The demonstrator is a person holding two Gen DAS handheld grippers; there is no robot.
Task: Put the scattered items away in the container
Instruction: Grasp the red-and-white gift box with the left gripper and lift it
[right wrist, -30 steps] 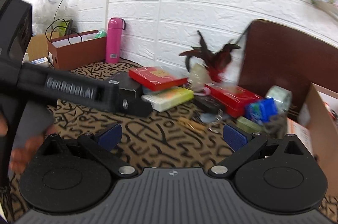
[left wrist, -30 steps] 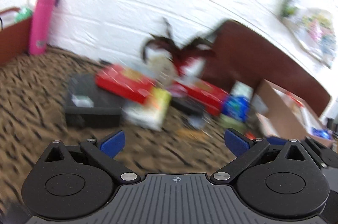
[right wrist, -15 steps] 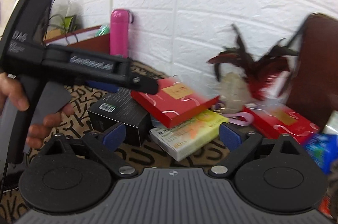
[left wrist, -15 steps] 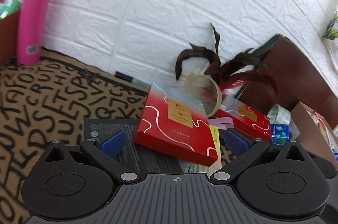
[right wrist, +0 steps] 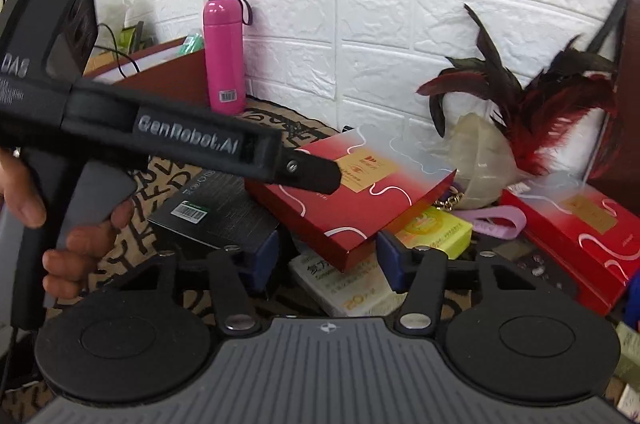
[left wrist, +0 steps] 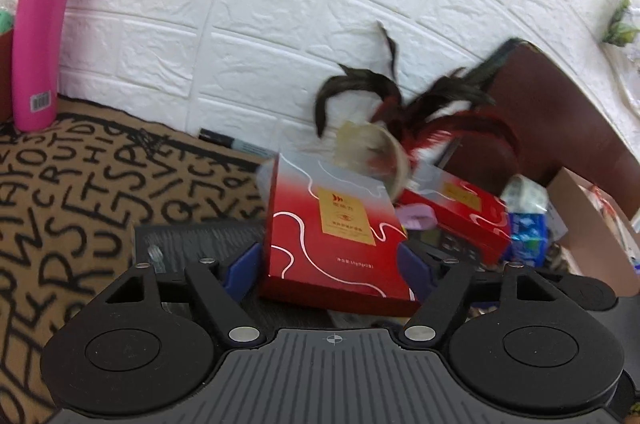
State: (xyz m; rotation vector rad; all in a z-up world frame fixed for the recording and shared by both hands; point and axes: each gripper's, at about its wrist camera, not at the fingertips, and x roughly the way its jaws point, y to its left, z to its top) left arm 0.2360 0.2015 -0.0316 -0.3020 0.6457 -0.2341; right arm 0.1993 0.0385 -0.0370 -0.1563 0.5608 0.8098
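A red flat box (left wrist: pixel 336 236) lies tilted on a black box (left wrist: pixel 192 244) and a yellow-green box (right wrist: pixel 436 228). My left gripper (left wrist: pixel 332 274) has its blue pads at the red box's two sides, close to or touching it. In the right wrist view the same red box (right wrist: pixel 360 192) lies ahead, with the left gripper's body (right wrist: pixel 180 140) reaching over it. My right gripper (right wrist: pixel 326 260) is open around the red box's near corner. A second red box (right wrist: pixel 576 228), a feather item (right wrist: pixel 532 108) and a cardboard container (left wrist: pixel 588 224) lie to the right.
A pink bottle (left wrist: pixel 38 36) stands by the white brick wall at the left. A brown box (right wrist: pixel 160 72) stands beside it. A dark brown board (left wrist: pixel 552 112) leans at the right. A purple strap (right wrist: pixel 500 220) and blue packet (left wrist: pixel 528 232) lie among the clutter.
Both grippers have moved forward to the pile. The left jaws have narrowed around the red box, and the right jaws have narrowed too and now straddle its corner.
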